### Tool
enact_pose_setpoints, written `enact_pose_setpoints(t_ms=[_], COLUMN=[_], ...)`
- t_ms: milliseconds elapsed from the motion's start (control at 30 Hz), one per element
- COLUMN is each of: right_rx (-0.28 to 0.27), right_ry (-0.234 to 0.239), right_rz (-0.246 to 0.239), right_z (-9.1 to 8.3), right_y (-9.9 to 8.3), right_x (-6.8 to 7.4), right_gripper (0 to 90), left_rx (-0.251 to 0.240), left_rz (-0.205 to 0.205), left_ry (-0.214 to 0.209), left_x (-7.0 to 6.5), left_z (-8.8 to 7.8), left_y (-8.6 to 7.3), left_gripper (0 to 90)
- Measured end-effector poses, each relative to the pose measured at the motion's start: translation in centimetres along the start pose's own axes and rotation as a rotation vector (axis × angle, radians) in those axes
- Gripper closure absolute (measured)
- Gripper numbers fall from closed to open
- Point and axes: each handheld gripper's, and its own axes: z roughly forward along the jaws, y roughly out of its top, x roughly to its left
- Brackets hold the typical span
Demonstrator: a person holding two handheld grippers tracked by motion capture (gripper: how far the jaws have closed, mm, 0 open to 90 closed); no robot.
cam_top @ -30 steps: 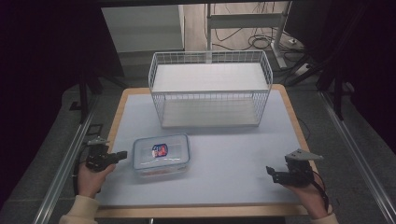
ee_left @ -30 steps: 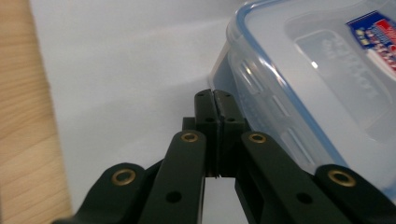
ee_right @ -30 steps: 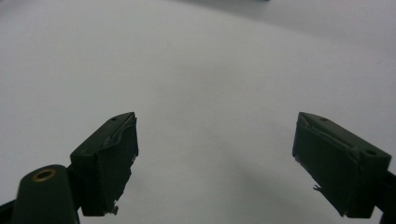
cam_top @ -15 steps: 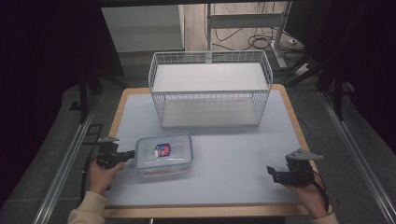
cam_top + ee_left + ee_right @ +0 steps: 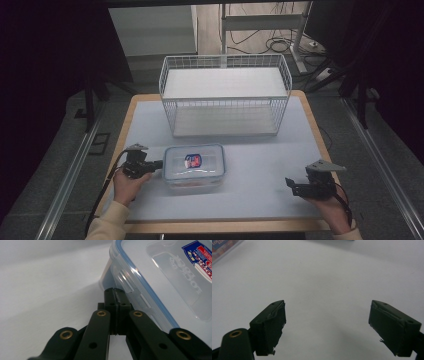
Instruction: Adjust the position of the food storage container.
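Left gripper (image 5: 156,164), seen from the high view, has its jaws pressed together, tip against the left end of the clear lidded container (image 5: 194,165), which sits on the bench (image 5: 260,165) just before the wire basket (image 5: 225,95); right gripper (image 5: 291,185) waits well right of the container, jaws spread

Left gripper view: the closed tip (image 5: 115,293) meets the container's (image 5: 160,285) end latch, so unclipping seems in hand; next, lever that flap outward. The label (image 5: 200,258) reads partly "LOCK"

Right gripper view: spread jaws over bare bench (image 5: 329,277)

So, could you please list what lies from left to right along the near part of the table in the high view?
Left gripper, shut → clear plastic lidded container with blue seal → right gripper, open.
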Motion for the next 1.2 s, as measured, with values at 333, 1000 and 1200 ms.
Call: enact_pose_setpoints(t_ms=[333,1000,1200], right_rx=[0.004,-0.028,-0.035], right_ry=[0.001,0.015,0.02], right_rz=[-0.003,-0.017,-0.02], right_z=[0.1,-0.2,-0.1], right_y=[0.0,0.0,0.0], right_x=[0.1,0.2,0.2], right_gripper=[14.4,13.5,13.4], left_rx=[0.028,-0.039,-0.096], left_rz=[0.058,0.159,0.085], left_ry=[-0.066,-0.055,-0.053], left_x=[-3.5,-6.2,-4.3], left_z=[2.6,0.4,-2.7], left_y=[1.4,1.1,-0.7], left_gripper=[90.0,89.9,89.8])
